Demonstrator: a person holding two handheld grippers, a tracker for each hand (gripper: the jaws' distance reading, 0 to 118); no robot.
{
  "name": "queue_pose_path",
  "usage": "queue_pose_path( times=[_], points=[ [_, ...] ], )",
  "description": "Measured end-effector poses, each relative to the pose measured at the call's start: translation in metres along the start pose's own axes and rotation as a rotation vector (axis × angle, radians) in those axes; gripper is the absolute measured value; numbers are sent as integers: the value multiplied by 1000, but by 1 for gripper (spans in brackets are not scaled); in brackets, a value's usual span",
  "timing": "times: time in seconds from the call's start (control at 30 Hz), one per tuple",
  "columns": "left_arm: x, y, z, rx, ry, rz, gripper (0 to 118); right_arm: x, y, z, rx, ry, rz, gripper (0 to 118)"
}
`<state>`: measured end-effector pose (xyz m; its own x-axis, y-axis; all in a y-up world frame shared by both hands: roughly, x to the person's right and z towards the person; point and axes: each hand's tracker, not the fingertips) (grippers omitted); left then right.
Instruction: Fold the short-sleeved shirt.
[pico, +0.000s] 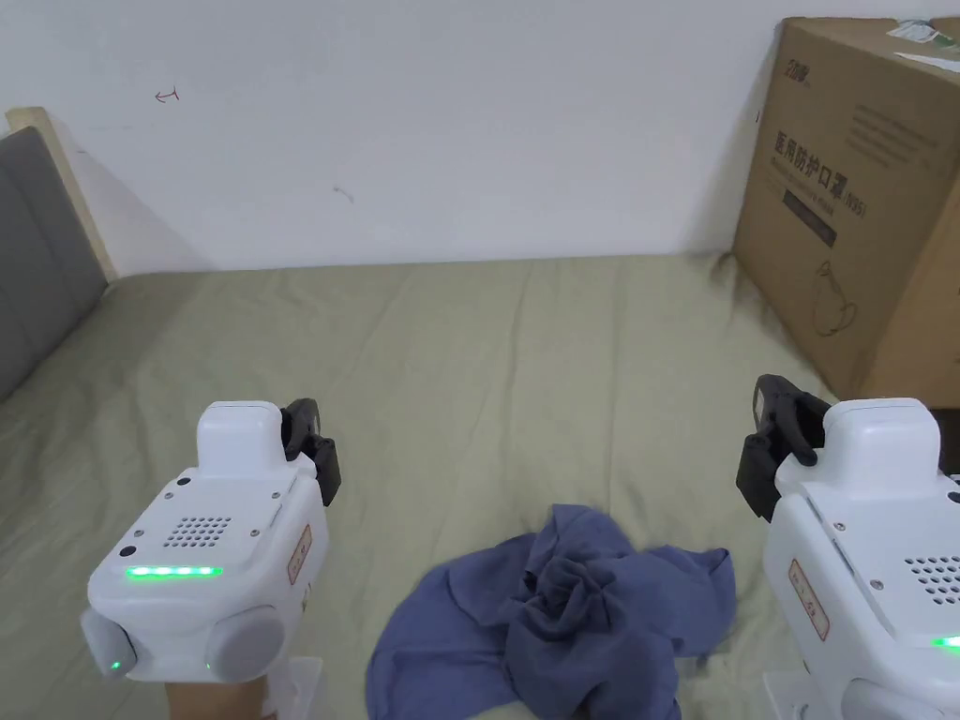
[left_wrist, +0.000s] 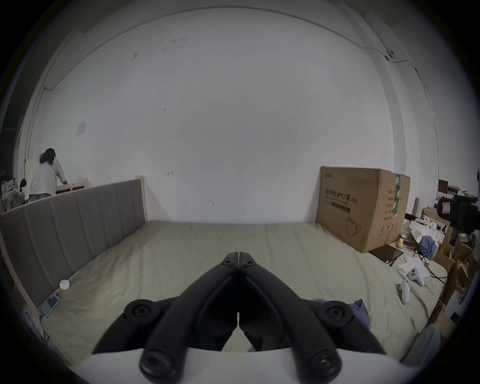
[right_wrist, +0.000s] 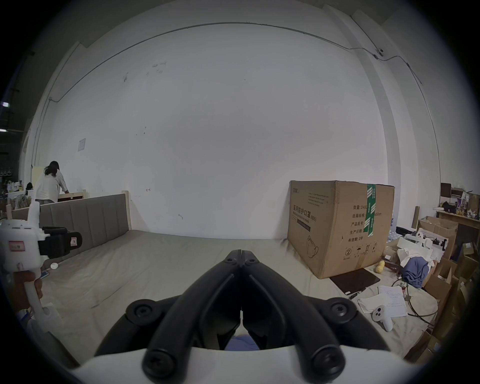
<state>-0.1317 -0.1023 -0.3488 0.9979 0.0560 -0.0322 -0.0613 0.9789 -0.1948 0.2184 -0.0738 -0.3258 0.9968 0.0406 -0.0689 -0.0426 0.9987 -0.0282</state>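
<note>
A blue short-sleeved shirt (pico: 562, 619) lies crumpled in a heap on the olive bed sheet (pico: 469, 375), near the front edge between my two grippers. My left gripper (pico: 309, 441) is held above the sheet to the shirt's left, jaws shut and empty; in its own view the tips (left_wrist: 238, 256) meet with nothing between them. My right gripper (pico: 773, 441) hovers to the shirt's right, also shut and empty, its tips (right_wrist: 241, 254) touching. A sliver of the shirt (left_wrist: 359, 309) shows low beside the left jaws, and a bit of the shirt (right_wrist: 241, 344) beneath the right ones.
A large cardboard box (pico: 862, 197) stands on the bed's right side against the wall. A grey padded headboard (pico: 37, 253) borders the left. Controllers (right_wrist: 381, 315), papers and a dark tablet (right_wrist: 354, 282) lie on the right. A person (left_wrist: 45, 176) stands beyond the headboard.
</note>
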Motion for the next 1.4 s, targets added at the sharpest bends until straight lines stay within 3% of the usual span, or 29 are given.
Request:
queue_pose_path(
  times=[0.17,0.4,0.43,0.47,0.5,0.53,0.57,0.6,0.63,0.67,0.83,0.9,1.0,1.03,1.07,1.1,1.3,1.33,1.4],
  points=[
    [-5,-22,-31,-298,-29,129,0,0,-6,-3,-15,-1,-7,0],
    [-4,-116,-57,-656,-71,311,2,3,-25,-12,-61,5,-14,0],
    [-4,-127,-57,-671,-60,329,11,3,-27,-12,-69,6,-14,0],
    [-2,-139,-59,-696,-53,316,44,4,-30,-14,-78,5,-13,0],
    [2,-148,-60,-717,-39,299,66,5,-33,-15,-85,4,-13,0],
    [5,-157,-61,-742,-22,284,77,6,-35,-16,-92,2,-14,0],
    [9,-163,-60,-787,-11,266,77,7,-38,-17,-101,-2,-17,0],
    [12,-172,-60,-818,2,259,103,9,-42,-19,-112,-3,-23,0],
    [15,-178,-60,-826,2,266,115,10,-44,-20,-120,-4,-26,0],
    [18,-183,-60,-831,0,263,117,11,-47,-22,-127,-4,-27,0],
    [32,-200,-71,-889,85,176,111,20,-59,-27,-162,-12,-33,0],
    [40,-205,-76,-913,110,152,67,24,-63,-28,-173,-17,-35,0],
    [47,-204,-74,-895,123,121,53,31,-69,-30,-194,-27,-37,0],
    [48,-202,-73,-892,101,113,42,33,-71,-31,-200,-34,-36,0],
    [49,-200,-72,-881,86,90,12,36,-74,-32,-205,-43,-37,0],
    [46,-197,-69,-862,70,94,2,40,-77,-35,-218,-51,-44,0],
    [31,-168,-63,-790,-13,224,2,58,-105,-77,-403,-60,-56,1],
    [30,-162,-62,-773,-32,238,2,60,-112,-87,-440,-71,-49,5],
    [30,-147,-60,-749,-59,246,2,64,-130,-111,-516,-68,-68,27]
  ],
)
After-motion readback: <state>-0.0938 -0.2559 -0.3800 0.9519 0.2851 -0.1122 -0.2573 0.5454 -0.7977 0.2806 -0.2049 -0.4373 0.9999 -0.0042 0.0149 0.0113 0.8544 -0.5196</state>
